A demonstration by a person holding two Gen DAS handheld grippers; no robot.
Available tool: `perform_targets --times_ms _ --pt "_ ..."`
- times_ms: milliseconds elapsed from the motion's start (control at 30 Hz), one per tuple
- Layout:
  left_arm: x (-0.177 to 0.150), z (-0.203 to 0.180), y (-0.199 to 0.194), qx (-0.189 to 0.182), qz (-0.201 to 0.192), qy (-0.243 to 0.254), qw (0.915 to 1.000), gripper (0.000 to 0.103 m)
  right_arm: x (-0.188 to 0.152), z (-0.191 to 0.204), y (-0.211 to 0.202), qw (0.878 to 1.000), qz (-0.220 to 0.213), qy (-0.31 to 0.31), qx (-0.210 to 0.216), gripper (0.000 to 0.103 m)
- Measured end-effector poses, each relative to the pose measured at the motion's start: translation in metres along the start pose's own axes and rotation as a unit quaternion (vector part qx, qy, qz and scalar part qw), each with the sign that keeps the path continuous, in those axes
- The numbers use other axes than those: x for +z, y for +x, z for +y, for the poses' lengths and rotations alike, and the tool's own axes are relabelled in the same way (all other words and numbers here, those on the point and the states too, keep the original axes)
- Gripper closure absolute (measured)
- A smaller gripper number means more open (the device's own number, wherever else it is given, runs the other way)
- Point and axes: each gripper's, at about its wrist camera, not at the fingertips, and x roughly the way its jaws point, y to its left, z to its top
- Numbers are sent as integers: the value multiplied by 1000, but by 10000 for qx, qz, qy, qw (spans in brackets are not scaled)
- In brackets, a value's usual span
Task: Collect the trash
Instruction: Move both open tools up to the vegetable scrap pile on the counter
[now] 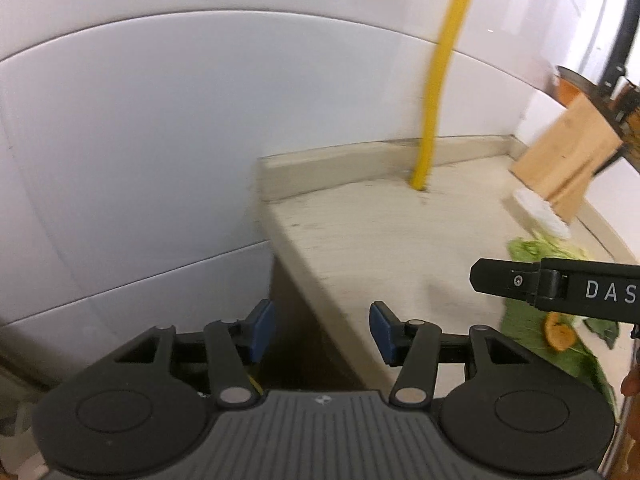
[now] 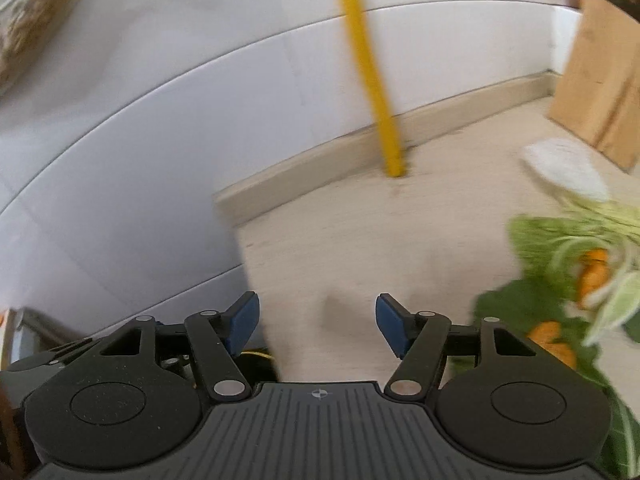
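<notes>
Vegetable scraps (image 2: 560, 264): green leaves and orange peel, heaped at right on beige table (image 1: 400, 240), near wooden board (image 1: 568, 160). Yellow pipe (image 1: 436, 80) rises against white tiled wall (image 1: 140, 140). Left tongs (image 1: 322, 330), right tongs (image 2: 316, 322): both parted, empty.

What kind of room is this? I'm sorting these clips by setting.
Most likely a home kitchen: a beige countertop against white wall tiles, a wooden cutting board leaning at the wall, and green leafy scraps with orange peel lying on the counter.
</notes>
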Motion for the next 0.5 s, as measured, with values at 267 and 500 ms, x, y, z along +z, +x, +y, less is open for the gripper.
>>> perform_targets --times_ms 267,500 --pt "2 -34 4 -229 47 347 9991 57 -3 -39 -20 9989 -153 280 -354 30" --pt "3 -55 7 -350 68 571 9977 56 -8 -58 -30 9980 -193 275 -536 28"
